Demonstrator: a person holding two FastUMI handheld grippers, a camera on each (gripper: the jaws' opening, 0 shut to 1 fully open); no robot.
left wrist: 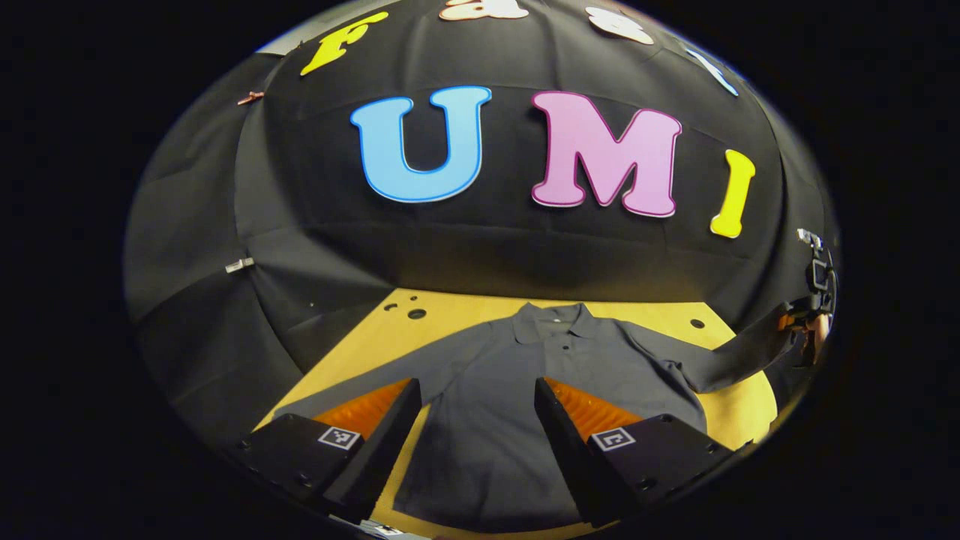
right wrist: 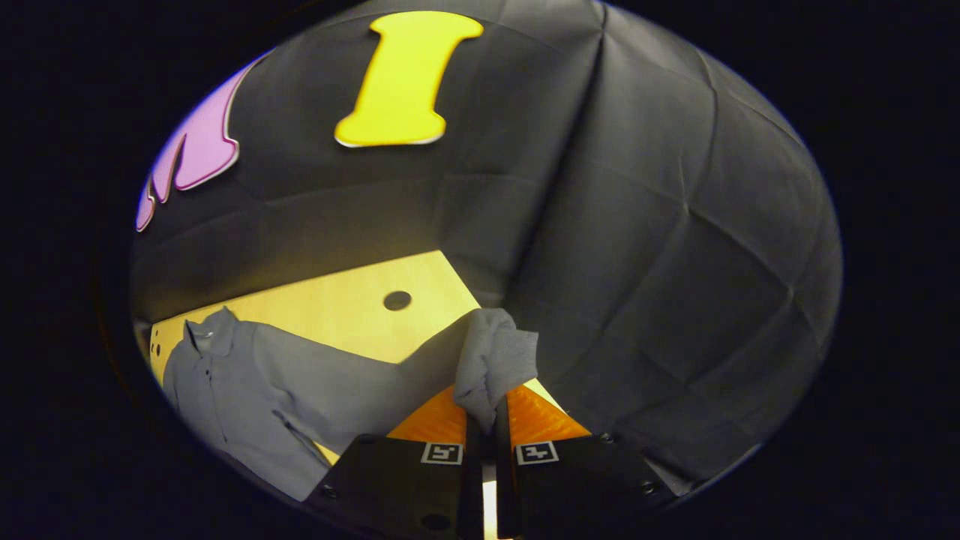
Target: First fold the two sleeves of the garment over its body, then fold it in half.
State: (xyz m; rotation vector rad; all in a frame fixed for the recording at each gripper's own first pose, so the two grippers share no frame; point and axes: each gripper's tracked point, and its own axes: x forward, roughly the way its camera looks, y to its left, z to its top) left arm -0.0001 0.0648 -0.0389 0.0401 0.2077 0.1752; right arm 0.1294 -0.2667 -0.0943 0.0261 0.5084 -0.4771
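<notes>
Black cloth walls the booth behind a yellow wooden bench (left wrist: 450, 311) drilled with a few round holes. Spread flat on that bench lies the dark grey polo garment (left wrist: 487, 405), collar toward the far wall, body centred. Its right sleeve (left wrist: 739, 352) is pulled up off the bench and stretched out to the right. Nearest the camera, the left tongs (left wrist: 476, 409) hang released, fingers spread wide above the garment's lower body. At the far right, the right tongs (right wrist: 486, 420) are clenched on the sleeve's cuff (right wrist: 495, 360), which bunches above the fingertips.
</notes>
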